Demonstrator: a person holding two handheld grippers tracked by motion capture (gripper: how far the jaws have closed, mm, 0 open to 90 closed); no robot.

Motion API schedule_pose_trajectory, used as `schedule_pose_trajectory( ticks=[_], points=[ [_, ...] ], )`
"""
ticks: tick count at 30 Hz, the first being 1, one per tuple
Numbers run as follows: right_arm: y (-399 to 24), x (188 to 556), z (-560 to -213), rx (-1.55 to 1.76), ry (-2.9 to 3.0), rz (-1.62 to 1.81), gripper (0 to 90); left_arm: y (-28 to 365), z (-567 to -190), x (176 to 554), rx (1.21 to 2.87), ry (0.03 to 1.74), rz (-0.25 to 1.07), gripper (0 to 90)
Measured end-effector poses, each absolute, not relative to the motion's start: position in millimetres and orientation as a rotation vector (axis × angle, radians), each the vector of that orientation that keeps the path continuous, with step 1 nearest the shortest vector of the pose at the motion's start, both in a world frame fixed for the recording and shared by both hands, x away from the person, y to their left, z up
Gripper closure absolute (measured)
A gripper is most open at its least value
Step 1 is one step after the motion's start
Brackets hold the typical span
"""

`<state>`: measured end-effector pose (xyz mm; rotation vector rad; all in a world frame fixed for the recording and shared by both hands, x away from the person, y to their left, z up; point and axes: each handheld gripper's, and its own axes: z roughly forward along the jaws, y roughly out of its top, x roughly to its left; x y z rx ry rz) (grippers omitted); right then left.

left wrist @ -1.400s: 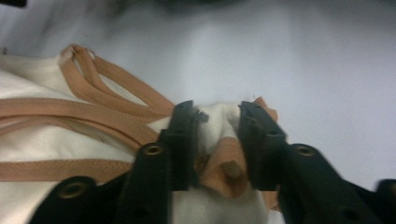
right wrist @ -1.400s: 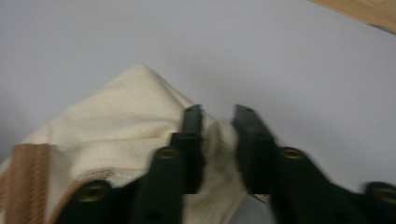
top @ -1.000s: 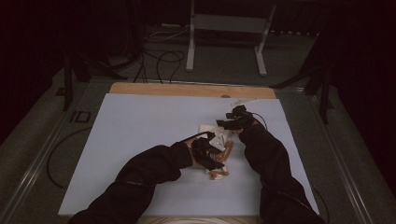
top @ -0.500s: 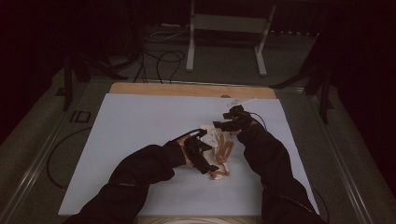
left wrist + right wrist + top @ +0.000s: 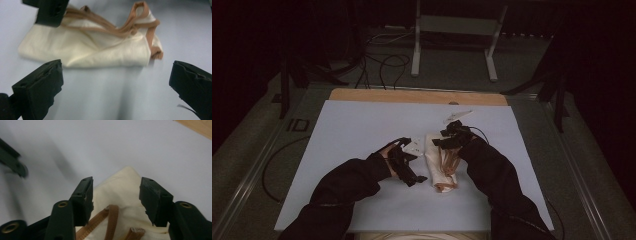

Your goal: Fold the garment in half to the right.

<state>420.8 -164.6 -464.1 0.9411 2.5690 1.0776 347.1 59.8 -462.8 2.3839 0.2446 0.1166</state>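
A cream cloth bag [image 5: 438, 167] with brown straps lies folded into a narrow bundle on the white sheet [image 5: 362, 130]. My left gripper [image 5: 417, 167] sits just left of it; its jaws have just been opening and stand wide apart. In the left gripper view the left gripper [image 5: 116, 72] faces the bag [image 5: 95, 50] with only bare sheet between the jaws. My right gripper [image 5: 448, 140] hovers over the bag's far end. Its jaws have just been closing, and in its own view the right gripper [image 5: 116, 183] is still parted above the bag [image 5: 125, 192] and a strap [image 5: 111, 220], not pressing them.
A small white tag [image 5: 414, 146] lies left of the bag, and another slip [image 5: 457, 116] lies farther back. A wooden strip [image 5: 412, 96] borders the sheet's far edge. Beyond it are a metal stand [image 5: 457, 40] and floor cables [image 5: 382, 62].
My left gripper has let go of the bag, opened wide and drawn back to the left. The right gripper has shifted slightly nearer over the bag's far end.
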Motion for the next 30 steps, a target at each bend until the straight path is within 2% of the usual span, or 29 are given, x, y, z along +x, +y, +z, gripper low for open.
schedule_pose_trajectory(
  ticks=[7,10,11,12,13,14,30],
  points=[
    [-160.4,421.1,-473.7,0.944,2.611,1.031,49.0,83.4,-472.1,339.7,2.367,0.295,0.105,0.0],
    [-161.3,418.7,-478.7,0.921,2.617,0.970,61.6,97.1,-477.8,335.6,2.386,0.317,0.083,0.0],
    [-161.3,418.7,-478.7,0.921,2.617,0.970,61.6,97.1,-477.8,335.6,2.386,0.317,0.083,0.0],
    [-162.1,417.3,-480.0,0.875,2.624,0.913,76.0,104.3,-480.4,333.3,2.385,0.327,0.072,0.0],
    [-162.1,417.3,-480.0,0.875,2.624,0.913,76.0,104.3,-480.4,333.3,2.385,0.327,0.072,0.0],
    [-163.6,416.5,-479.1,0.894,2.618,0.910,86.1,111.1,-483.6,331.2,2.378,0.353,0.072,0.0],
    [-203.9,404.3,-456.9,0.961,2.471,0.973,87.6,166.8,-495.9,311.1,2.292,0.510,0.107,0.0]
  ],
)
